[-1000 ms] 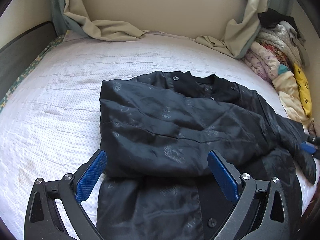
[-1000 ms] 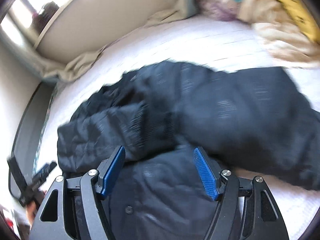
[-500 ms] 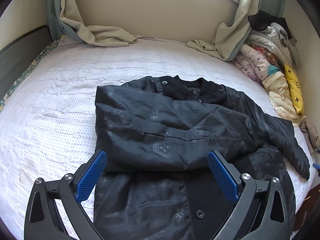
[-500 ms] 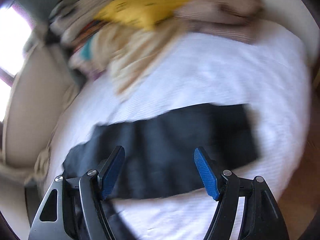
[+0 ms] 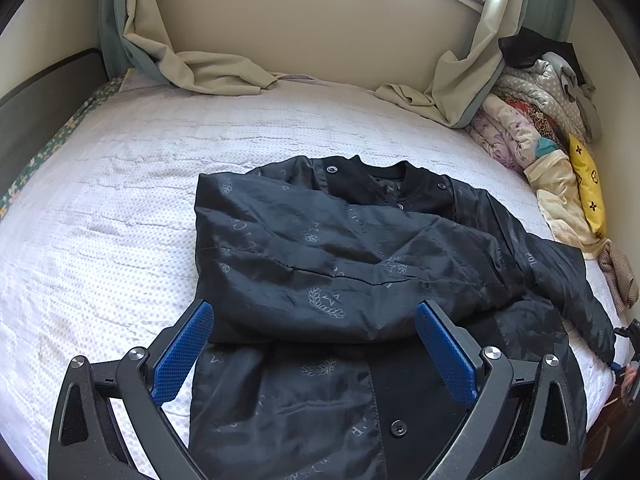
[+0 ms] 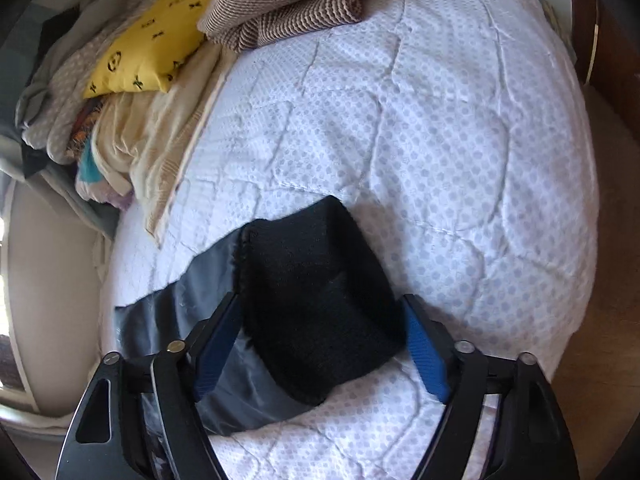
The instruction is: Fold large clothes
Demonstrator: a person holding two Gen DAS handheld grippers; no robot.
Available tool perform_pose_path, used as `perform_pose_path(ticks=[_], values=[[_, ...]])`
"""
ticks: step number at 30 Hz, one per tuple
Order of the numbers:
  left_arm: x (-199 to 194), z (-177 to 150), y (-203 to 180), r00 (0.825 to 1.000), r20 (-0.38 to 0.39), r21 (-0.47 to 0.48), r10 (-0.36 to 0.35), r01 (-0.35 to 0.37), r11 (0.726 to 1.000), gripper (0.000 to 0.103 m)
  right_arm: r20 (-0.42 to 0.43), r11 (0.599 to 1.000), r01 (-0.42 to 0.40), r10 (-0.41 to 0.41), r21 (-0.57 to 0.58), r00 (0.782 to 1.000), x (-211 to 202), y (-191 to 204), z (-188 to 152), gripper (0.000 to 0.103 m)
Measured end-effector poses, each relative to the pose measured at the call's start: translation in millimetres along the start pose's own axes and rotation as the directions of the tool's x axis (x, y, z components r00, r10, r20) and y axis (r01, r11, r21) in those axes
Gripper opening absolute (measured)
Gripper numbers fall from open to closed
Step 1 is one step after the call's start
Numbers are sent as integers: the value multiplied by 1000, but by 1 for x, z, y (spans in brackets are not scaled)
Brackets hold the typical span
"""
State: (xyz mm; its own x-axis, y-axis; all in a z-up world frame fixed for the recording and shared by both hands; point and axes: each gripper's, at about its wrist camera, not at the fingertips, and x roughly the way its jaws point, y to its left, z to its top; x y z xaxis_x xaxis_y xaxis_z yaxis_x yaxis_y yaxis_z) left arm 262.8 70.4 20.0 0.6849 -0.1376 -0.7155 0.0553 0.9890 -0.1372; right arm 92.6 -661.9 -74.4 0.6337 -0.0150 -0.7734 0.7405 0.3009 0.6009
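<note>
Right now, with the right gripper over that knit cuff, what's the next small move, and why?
Probably lower the right gripper a little and close on the black knit cuff. Its jaws are opening, the cuff lies between the pads ungripped, and that sleeve still sprawls off the jacket toward the bed's edge, unlike the other sleeve, already folded across.

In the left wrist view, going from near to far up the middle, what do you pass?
Left tool → black jacket → bare white mattress → beige curtain bunched at the wall.
</note>
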Motion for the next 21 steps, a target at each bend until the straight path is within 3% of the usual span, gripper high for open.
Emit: perform_pose_path(ticks=[2,5,8,12,13,16,18,21], values=[[1,0,2,1000,-2,-6,0,0,1000,102,-14,999,-11,11,-39,1000,6,7,-3,81],[3,0,2,1000,-6,-9,2,-2,1000,102,-7,988,49,-51,-145,999,13,22,-10,76],[3,0,2,1000,-6,-7,2,-2,1000,102,14,975,96,-95,-199,995,15,30,-15,60],[3,0,4,1000,-4,-15,4,-4,1000,102,-1,974,67,-69,-216,998,17,37,-16,33],[3,1,5,1000,-5,-18,5,-5,1000,102,5,972,70,-71,-226,997,17,42,-16,31],[2,2,8,1000,-2,-28,7,-7,1000,102,71,957,94,-78,-275,994,5,62,-22,24],[1,3,10,1000,4,-35,7,-7,999,102,159,926,120,-66,-357,985,-15,89,-33,22],[-2,4,14,1000,13,-47,7,-6,999,102,251,882,108,12,-459,968,-44,129,-54,18]])
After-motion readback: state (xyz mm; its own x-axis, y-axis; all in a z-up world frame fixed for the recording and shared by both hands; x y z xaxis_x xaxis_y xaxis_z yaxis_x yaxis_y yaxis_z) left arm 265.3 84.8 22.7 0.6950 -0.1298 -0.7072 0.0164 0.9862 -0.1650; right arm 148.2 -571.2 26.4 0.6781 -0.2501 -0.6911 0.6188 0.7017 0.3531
